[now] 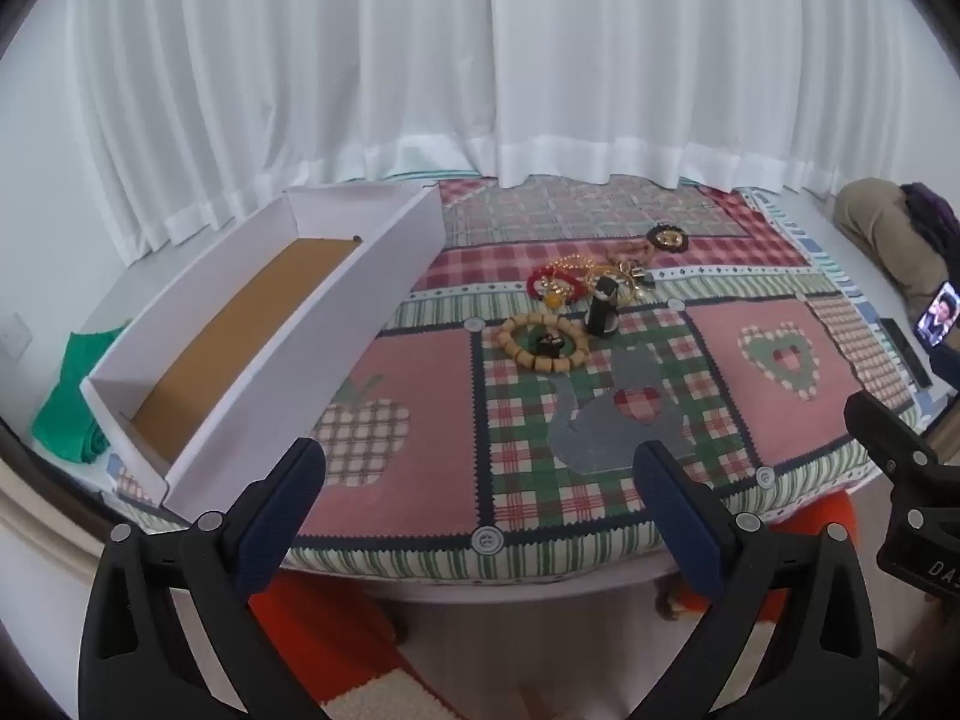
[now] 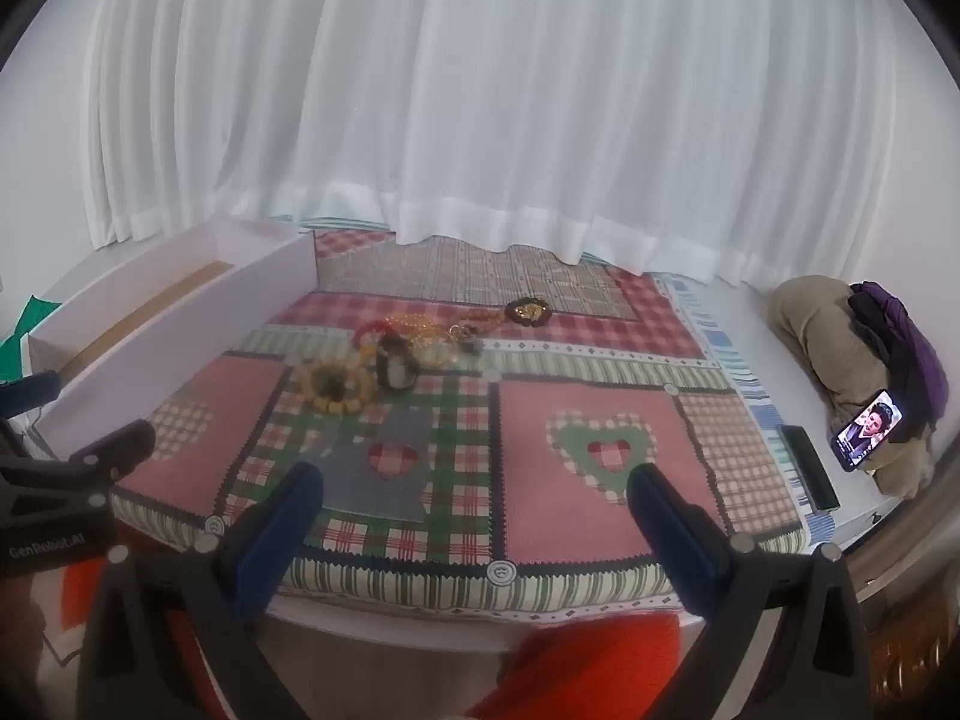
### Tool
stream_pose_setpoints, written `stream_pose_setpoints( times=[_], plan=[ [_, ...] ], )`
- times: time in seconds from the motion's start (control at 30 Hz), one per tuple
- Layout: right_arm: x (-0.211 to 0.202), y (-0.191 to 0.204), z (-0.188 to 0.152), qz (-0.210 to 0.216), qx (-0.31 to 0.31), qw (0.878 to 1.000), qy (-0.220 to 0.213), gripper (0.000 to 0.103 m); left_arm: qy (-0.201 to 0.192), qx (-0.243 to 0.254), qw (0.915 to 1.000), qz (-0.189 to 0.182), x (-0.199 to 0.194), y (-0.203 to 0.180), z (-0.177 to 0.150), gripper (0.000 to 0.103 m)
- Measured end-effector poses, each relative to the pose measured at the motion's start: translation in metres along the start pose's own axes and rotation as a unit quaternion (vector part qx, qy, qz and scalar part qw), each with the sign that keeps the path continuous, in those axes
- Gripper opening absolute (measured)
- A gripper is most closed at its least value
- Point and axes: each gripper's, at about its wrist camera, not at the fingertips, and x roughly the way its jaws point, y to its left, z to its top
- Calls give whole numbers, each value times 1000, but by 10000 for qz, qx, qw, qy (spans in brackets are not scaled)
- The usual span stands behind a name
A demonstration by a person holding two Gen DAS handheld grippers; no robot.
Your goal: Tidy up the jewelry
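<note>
Both tools, left tool [image 1: 480, 468] and right tool [image 2: 474, 492], hang apart and empty. Jewelry pile [image 1: 576, 300] sits at twelve o'clock, box [image 1: 252, 324] at ten. Nothing sorted; I'd grab the wooden bracelet [image 1: 543, 341] first.

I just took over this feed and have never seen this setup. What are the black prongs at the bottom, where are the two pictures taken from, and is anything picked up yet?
No robot: a person carries one two-finger claw in each hand, with a camera looking along its fingers. One picture is from the left claw, the other from the right claw. Both are open and empty. On the patchwork cloth lies a jewelry pile, including a wooden bead bracelet and a red bead bracelet. The white box stands left of it, with no jewelry visible inside.
</note>
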Motion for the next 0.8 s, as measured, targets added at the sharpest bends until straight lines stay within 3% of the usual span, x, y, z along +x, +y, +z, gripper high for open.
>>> stream_pose_setpoints(
  times=[0.8],
  plan=[
    [6,4,-1,27,-12,10000,44,103,45,6,9999,132,6,1,-2,102]
  ],
)
